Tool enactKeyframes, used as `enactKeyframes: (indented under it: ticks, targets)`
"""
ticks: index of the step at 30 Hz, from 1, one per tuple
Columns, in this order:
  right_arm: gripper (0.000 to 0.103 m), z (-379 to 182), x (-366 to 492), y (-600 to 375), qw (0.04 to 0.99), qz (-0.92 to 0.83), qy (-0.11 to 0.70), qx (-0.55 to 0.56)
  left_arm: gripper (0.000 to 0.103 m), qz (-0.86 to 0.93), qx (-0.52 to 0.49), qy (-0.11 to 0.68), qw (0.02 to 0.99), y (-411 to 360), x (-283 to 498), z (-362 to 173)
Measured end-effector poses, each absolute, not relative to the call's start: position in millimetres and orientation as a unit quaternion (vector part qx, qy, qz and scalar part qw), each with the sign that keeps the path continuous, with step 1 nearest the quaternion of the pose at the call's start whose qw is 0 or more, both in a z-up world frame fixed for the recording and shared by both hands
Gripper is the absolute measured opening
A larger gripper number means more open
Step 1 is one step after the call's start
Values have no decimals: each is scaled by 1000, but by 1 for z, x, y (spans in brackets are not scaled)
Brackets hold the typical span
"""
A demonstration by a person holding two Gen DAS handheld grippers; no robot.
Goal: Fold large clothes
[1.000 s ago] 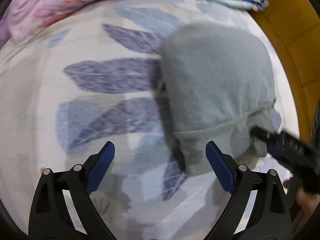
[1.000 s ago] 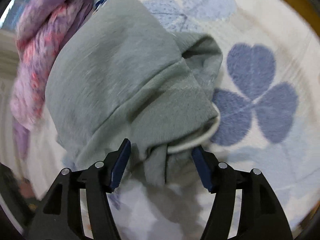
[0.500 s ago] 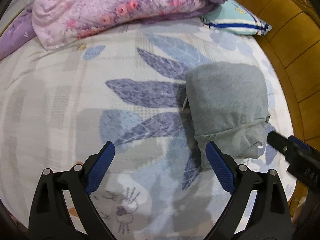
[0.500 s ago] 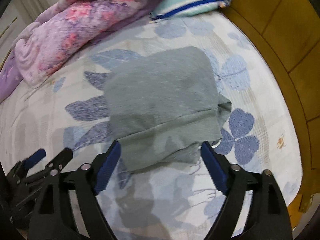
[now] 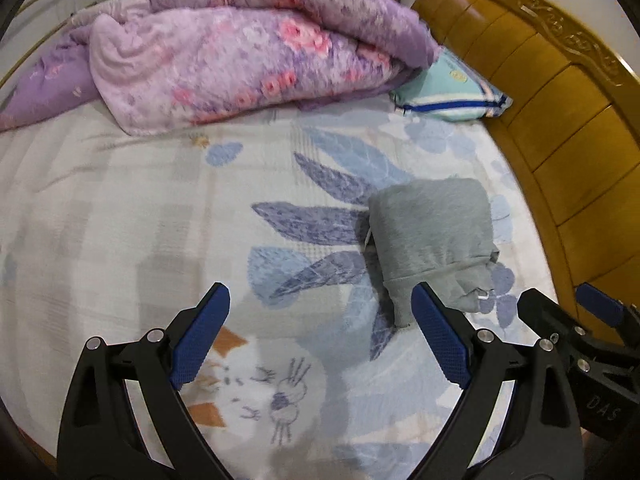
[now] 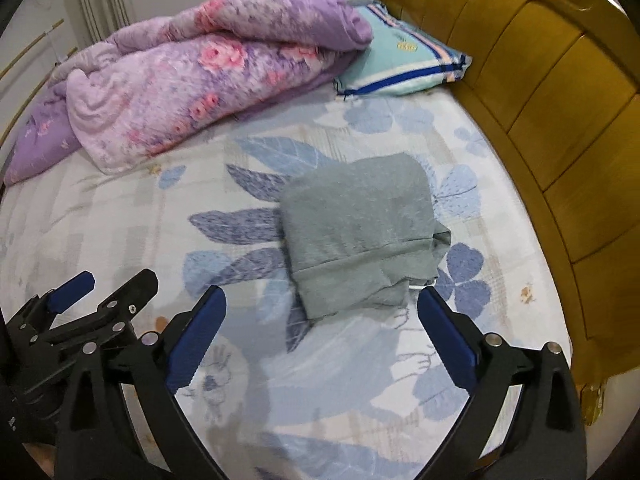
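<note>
A: Checking status: where is the grey garment (image 6: 356,236), and what do the grippers hold?

B: It lies folded into a compact bundle on the printed bedsheet (image 5: 120,216), near the wooden headboard (image 6: 560,120). The right gripper (image 6: 322,322) has just been opening; its jaws stand wide with nothing between them. The left gripper (image 5: 320,324) is likewise spread wide and empty. Both hang above the bundle, clear of it.

A: Handling properties?

B: Judged soft, thick and light; layers will slump if lifted by one edge. Take hold at the ribbed hem (image 6: 340,266), clamping all layers together.
</note>
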State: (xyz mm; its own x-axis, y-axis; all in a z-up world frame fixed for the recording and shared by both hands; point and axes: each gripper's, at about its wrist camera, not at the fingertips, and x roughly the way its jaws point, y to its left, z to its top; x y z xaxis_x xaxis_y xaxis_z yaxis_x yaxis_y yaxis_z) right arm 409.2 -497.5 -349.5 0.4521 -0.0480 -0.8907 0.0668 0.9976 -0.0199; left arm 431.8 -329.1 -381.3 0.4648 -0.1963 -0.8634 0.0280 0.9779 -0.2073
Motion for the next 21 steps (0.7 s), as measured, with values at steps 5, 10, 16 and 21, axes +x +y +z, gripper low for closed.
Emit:
enactKeyframes:
  ticks: [5,10,16,21]
  targets:
    - [93,-305,376,-473,865,-29,501,14,92,-77,-73,489,866,-304,400,-336]
    - [94,-264,348,-452,876,-27,482,15,92,-84,-73,467,877,-280,368,-290]
    - [95,-208,308,-429,887,-22,461,19,92,-83,-62,443,891,-260,329,-229]
    - [95,-167,281,-417,895,-27,445,16,93,-81,-53,424,900,-249,300,-182]
